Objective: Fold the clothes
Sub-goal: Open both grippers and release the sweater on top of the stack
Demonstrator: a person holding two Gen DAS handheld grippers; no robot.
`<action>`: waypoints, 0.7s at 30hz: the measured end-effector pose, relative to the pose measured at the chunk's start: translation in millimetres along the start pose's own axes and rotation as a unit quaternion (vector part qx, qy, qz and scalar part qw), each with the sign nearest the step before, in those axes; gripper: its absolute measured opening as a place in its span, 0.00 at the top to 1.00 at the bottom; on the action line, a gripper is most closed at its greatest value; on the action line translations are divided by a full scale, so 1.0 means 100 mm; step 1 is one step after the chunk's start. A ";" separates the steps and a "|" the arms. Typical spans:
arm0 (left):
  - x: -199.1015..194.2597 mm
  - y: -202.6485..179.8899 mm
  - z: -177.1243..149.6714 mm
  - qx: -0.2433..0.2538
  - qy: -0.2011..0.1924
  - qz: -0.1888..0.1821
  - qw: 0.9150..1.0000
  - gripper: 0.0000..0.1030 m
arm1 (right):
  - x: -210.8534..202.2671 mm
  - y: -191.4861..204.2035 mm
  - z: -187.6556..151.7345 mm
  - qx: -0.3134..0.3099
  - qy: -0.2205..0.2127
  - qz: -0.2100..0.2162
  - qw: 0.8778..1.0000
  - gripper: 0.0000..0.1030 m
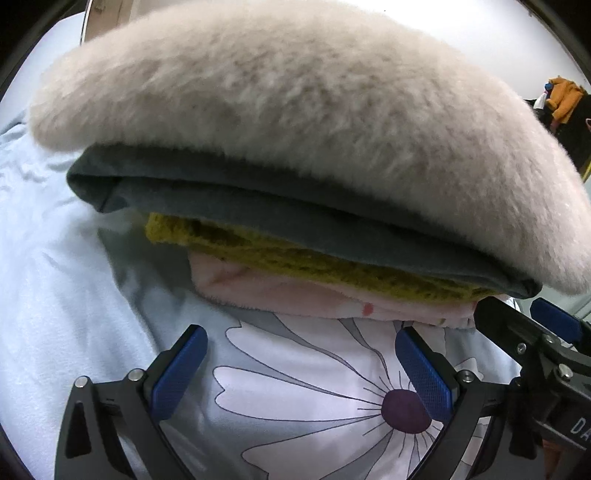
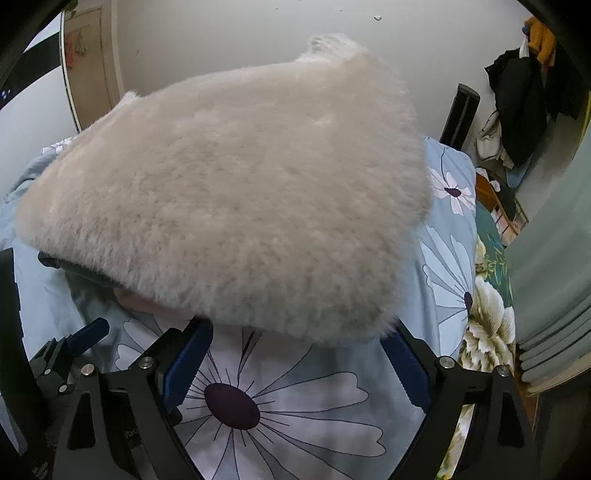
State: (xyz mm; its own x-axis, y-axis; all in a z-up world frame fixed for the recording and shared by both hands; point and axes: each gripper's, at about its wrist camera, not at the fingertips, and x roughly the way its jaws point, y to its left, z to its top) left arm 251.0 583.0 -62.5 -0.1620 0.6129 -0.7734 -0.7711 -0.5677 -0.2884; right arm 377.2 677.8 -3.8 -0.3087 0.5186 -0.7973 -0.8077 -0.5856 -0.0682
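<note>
A stack of folded clothes lies on the bed. On top is a fluffy cream garment [image 1: 295, 122], also filling the right wrist view [image 2: 236, 206]. Under it lie a grey-blue garment [image 1: 229, 206], a mustard knit [image 1: 280, 254] and a pale pink piece [image 1: 295, 295]. My left gripper [image 1: 303, 365] is open and empty, just in front of the stack's near edge. My right gripper [image 2: 295, 354] is open and empty, its fingertips at the fluffy garment's near edge. The right gripper also shows at the right edge of the left wrist view [image 1: 535, 332].
The bed has a light blue flower-print sheet [image 2: 295, 406]. A white wall [image 2: 258, 33] stands behind the stack. Dark clothes [image 2: 521, 99] hang at the far right, above a small cluttered stand [image 2: 498, 206]. A wooden door [image 2: 88, 66] is at the far left.
</note>
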 end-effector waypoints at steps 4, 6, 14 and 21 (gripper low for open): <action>-0.01 0.05 0.01 -0.009 0.002 -0.002 1.000 0.00 | -0.01 0.04 0.02 0.001 0.001 -0.005 1.000 0.10; -0.01 0.08 0.01 -0.014 0.003 -0.004 1.000 0.00 | -0.02 0.05 0.04 0.002 0.000 -0.007 1.000 0.08; -0.04 0.17 0.02 -0.022 0.001 -0.006 1.000 0.00 | -0.06 0.05 0.09 0.010 0.001 -0.021 1.000 0.03; -0.07 0.24 0.01 -0.027 -0.001 -0.011 1.000 0.00 | -0.10 0.06 0.10 0.015 0.002 -0.020 1.000 0.03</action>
State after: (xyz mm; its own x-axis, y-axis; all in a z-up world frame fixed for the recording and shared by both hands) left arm 232.7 565.1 -63.2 -0.1466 0.6261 -0.7658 -0.7406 -0.5827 -0.3346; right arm 370.2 675.5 10.1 -0.2739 0.5397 -0.7961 -0.8343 -0.5452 -0.0826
